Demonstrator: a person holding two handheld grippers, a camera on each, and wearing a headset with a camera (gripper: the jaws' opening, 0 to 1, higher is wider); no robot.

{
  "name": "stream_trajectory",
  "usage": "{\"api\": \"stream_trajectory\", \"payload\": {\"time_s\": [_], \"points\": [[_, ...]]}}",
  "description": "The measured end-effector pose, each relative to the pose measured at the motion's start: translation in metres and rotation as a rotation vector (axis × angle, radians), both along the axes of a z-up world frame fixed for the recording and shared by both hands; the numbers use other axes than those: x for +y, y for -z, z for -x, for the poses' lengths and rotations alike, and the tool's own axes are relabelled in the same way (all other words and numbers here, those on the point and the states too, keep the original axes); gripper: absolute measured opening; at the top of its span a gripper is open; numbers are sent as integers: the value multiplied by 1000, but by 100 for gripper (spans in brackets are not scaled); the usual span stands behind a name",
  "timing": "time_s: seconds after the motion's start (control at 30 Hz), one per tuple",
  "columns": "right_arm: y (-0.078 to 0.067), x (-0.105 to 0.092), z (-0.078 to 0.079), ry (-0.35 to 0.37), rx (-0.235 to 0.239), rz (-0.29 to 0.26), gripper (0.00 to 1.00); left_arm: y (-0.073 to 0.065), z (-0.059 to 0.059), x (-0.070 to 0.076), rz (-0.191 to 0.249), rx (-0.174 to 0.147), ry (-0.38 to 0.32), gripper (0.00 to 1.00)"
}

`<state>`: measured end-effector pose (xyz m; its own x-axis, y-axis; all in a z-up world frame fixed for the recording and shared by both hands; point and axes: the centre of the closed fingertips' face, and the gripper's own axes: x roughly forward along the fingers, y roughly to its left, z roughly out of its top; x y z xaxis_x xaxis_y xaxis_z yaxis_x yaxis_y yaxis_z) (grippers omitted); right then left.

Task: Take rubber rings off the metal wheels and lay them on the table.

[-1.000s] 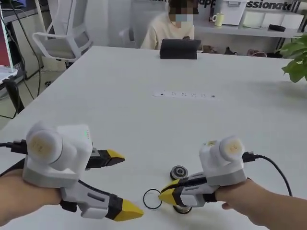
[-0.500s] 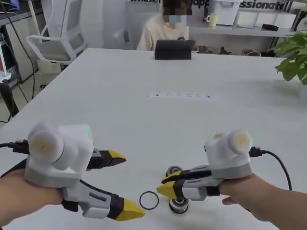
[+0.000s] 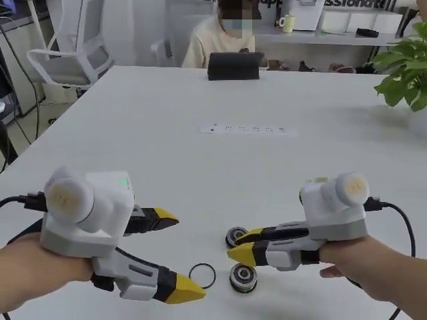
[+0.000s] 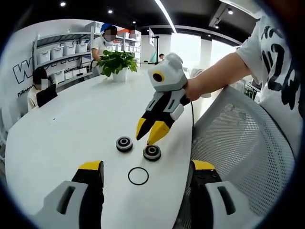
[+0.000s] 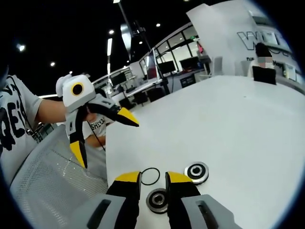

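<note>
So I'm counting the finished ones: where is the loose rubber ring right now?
In the head view the rubber ring lies flat on the table, between the lower tip of the left tool and the nearer metal wheel.

Partly hidden in head view, behind jaws of right gripper (image 3: 237, 245): far wheel (image 3: 232, 237). Too small to tell whether far wheel or near wheel (image 3: 243, 277) carries rubber. Cut off by bottom edge in own view: jaw bases of left gripper (image 4: 147, 164). Too small to read: print on strip (image 3: 250, 130) at desk (image 3: 167, 133) centre. Cut off by right edge: plant (image 3: 403, 67). Clipped, unreadable: wall lettering (image 4: 21, 74).
</note>
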<state>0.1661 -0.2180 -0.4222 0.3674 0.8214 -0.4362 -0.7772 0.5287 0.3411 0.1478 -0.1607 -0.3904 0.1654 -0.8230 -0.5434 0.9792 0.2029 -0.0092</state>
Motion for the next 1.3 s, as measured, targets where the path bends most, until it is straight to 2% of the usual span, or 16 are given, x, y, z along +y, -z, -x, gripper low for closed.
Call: {"api": "stream_trajectory", "payload": {"time_s": [0.57, 0.93, 1.3], "points": [[-3, -24, 16, -1, -37, 22, 21, -5, 0, -19, 19, -4, 29, 71], [6, -35, 27, 1, -44, 55, 23, -2, 4, -28, 20, -5, 46, 70], [13, -39, 30, -5, -48, 82, 23, 3, 2, -37, 14, 5, 55, 69]]}}
